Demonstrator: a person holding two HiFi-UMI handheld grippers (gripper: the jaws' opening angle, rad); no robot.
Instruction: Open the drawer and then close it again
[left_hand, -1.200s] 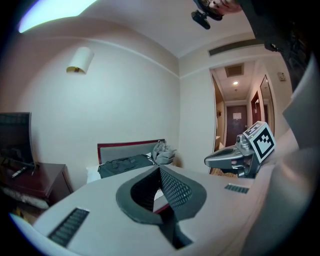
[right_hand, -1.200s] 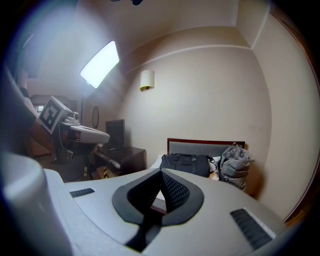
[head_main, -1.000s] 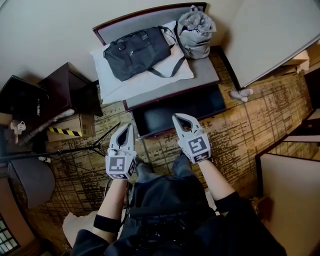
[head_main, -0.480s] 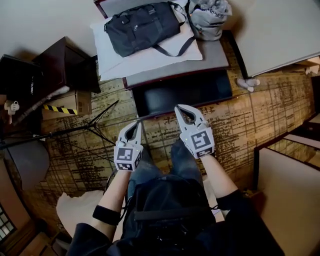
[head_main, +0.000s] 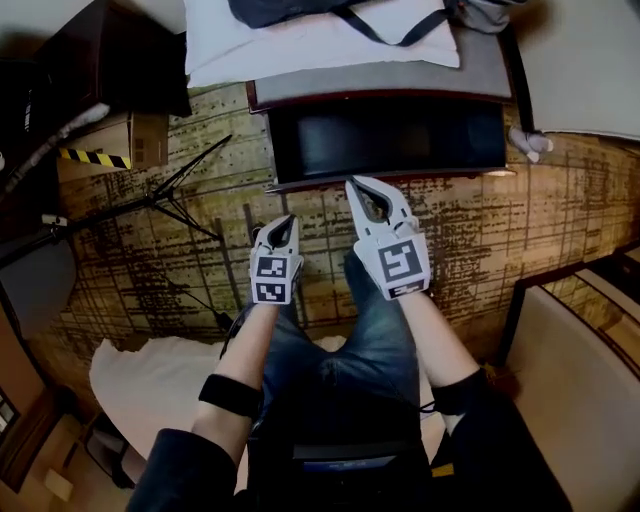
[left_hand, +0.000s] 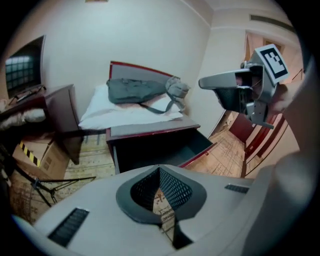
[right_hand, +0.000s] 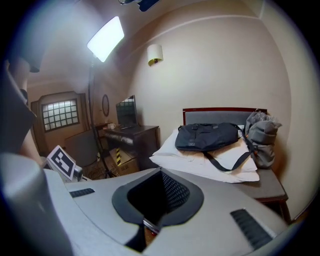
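now; drawer (head_main: 400, 140) pulled out; left tongs (head_main: 284, 224) closed, empty; right tongs (head_main: 357, 188) closed, empty, near drawer front

Dark drawer (head_main: 390, 140), brown crosshatched carpet (head_main: 560, 230), white pillow (head_main: 300, 40)

A dark duffel bag (right_hand: 206, 136) is laid across a white pillow (right_hand: 195, 165), with a grey sack (right_hand: 262, 137) stood just beside the pillow's end. A cardboard box (head_main: 120, 140) with striped tape is set on the patterned carpet (head_main: 560, 210) near thin stand legs (head_main: 170, 195). What may be a screen (right_hand: 127, 111) is seen on a dark desk (right_hand: 135, 137). A white cloth (head_main: 150, 375) is spread on the carpet.
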